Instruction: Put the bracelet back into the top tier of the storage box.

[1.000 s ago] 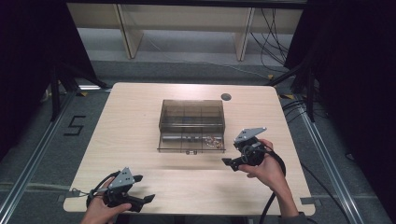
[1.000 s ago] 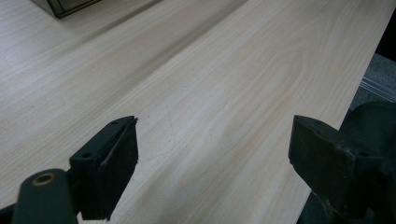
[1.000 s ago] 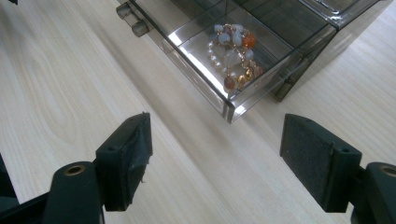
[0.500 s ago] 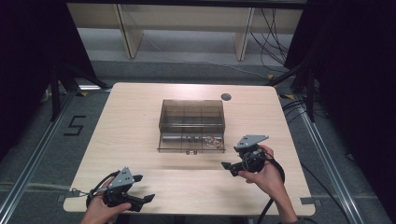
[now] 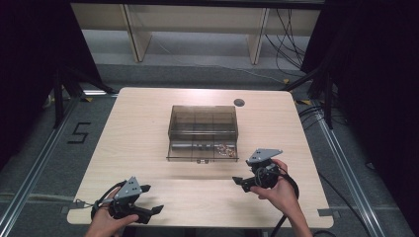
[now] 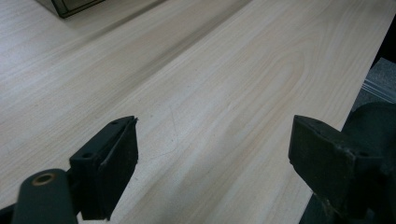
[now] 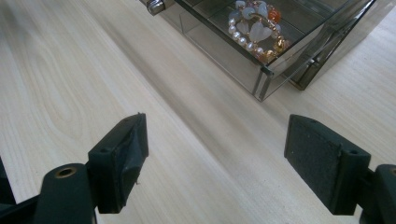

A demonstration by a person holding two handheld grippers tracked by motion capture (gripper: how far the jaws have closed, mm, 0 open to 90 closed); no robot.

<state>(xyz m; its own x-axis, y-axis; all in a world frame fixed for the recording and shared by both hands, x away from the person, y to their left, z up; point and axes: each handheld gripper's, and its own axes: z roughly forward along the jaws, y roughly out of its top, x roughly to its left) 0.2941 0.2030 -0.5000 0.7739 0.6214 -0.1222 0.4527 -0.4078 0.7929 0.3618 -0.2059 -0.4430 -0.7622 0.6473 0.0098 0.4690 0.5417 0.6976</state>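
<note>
Where its drawer (image 7: 261, 51) sits open, smoky box (image 5: 203, 129) shows beads (image 7: 254, 29) — pearly, amber.

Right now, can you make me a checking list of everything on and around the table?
Surface: pale wooden table, bare apart from the items below.
Job's things: smoky clear box with compartments at the middle; a beaded bracelet lies in its front right part.
Clutter: small dark round spot near the far edge; cannot tell what it is.
Grippers: left hand-held gripper near the front left edge, jaws apart, holding nothing. Right hand-held gripper in front of the box's right corner, jaws apart, holding nothing.
Cables: one trails from each gripper; more lie on the floor behind.
Surroundings: grey floor, a taped 5, dark curtains.
</note>
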